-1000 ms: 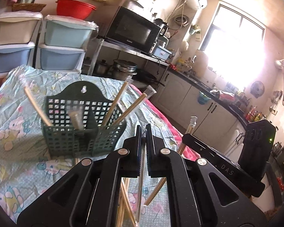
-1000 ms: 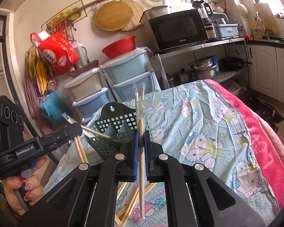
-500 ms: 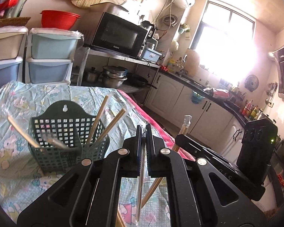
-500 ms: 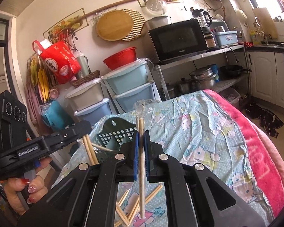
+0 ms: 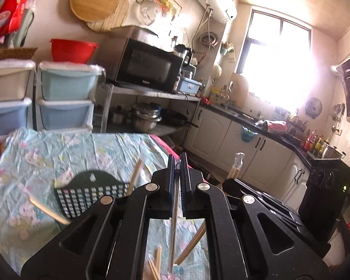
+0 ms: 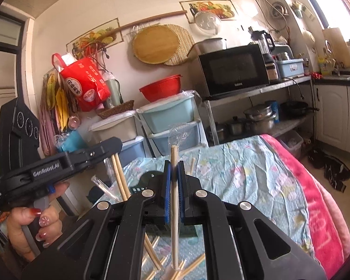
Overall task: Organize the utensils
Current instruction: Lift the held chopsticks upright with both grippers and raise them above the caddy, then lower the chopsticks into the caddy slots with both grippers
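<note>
My left gripper (image 5: pixel 177 163) is shut on a pair of chopsticks in a clear wrapper (image 5: pixel 173 228) that hangs down between the pads. Seen from the right wrist, the left gripper (image 6: pixel 117 143) is held by a hand, and its chopsticks (image 6: pixel 119 175) slant down. My right gripper (image 6: pixel 174 170) is shut on an upright wrapped chopstick (image 6: pixel 174 154). It also shows in the left wrist view, the right gripper (image 5: pixel 230 183) with its chopstick (image 5: pixel 236 169). The dark green basket (image 5: pixel 88 193) sits on the tablecloth below both grippers, with several chopsticks leaning in it. In the right wrist view the basket (image 6: pixel 149 176) is mostly hidden.
Loose chopsticks (image 6: pixel 193 264) lie on the light blue patterned tablecloth (image 6: pixel 244 170) under the grippers. A pink blanket (image 6: pixel 314 205) runs along the table's right edge. Stacked plastic drawers (image 5: pixel 65 93) and a microwave shelf (image 5: pixel 147 70) stand behind the table.
Both grippers have risen with their chopsticks still gripped. The basket and table now sit lower in both views.
</note>
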Demonstrator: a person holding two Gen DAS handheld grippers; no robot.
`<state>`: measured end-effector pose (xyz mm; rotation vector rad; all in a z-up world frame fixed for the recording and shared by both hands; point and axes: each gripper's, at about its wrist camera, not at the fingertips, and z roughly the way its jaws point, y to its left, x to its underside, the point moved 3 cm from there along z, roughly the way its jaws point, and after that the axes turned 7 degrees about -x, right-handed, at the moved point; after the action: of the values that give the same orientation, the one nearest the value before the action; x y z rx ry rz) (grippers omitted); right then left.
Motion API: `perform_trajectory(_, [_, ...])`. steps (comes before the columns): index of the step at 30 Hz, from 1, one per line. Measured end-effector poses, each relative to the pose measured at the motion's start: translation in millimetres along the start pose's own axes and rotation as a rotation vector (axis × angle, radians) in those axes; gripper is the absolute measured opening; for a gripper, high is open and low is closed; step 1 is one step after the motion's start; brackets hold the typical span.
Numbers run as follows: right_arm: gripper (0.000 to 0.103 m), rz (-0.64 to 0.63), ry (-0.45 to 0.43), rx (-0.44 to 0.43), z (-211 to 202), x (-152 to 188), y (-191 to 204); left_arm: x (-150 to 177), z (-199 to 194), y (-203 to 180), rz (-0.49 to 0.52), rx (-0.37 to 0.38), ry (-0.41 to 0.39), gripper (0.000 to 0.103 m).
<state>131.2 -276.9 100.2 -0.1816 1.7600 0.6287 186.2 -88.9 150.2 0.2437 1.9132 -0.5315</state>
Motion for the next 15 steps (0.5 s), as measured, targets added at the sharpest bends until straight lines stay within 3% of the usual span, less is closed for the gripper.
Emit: perform_trajectory(15, [0.006, -0.046, -0.073, -0.053, 18, -39, 24, -69, -13, 32, -0.030, -0.089, -0.143, 0.002])
